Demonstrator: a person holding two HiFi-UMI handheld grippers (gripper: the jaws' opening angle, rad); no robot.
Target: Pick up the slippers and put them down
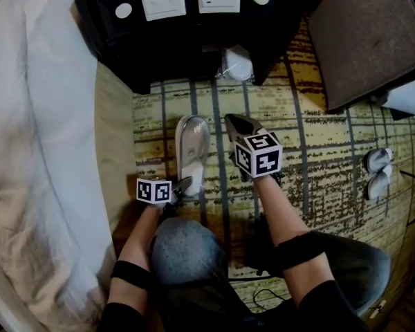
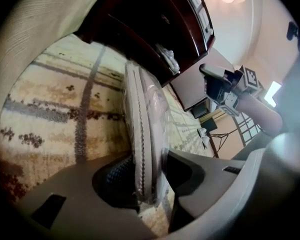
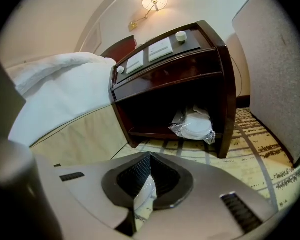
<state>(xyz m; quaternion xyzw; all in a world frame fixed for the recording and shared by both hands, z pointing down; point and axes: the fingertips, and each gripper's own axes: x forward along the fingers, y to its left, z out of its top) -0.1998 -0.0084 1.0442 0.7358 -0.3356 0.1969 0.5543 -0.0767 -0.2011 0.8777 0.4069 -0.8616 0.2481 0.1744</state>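
A white slipper (image 1: 192,144) in clear wrap lies on the patterned carpet (image 1: 318,158) in front of the nightstand. My left gripper (image 1: 185,185) is at its heel end. In the left gripper view the slipper (image 2: 142,119) stands on edge between the jaws, and my left gripper (image 2: 147,181) is shut on it, sole against one pad and wrap against the other. My right gripper (image 1: 236,124) hovers just right of the slipper's toe. Its jaws (image 3: 145,184) are shut on a scrap of clear plastic wrap (image 3: 144,196).
The dark nightstand (image 1: 111,33) stands ahead, with a wrapped white package (image 3: 195,124) on its low shelf. A white bed (image 1: 34,116) runs along the left and a padded chair (image 1: 366,33) is at upper right. Another pair of slippers (image 1: 378,171) lies far right.
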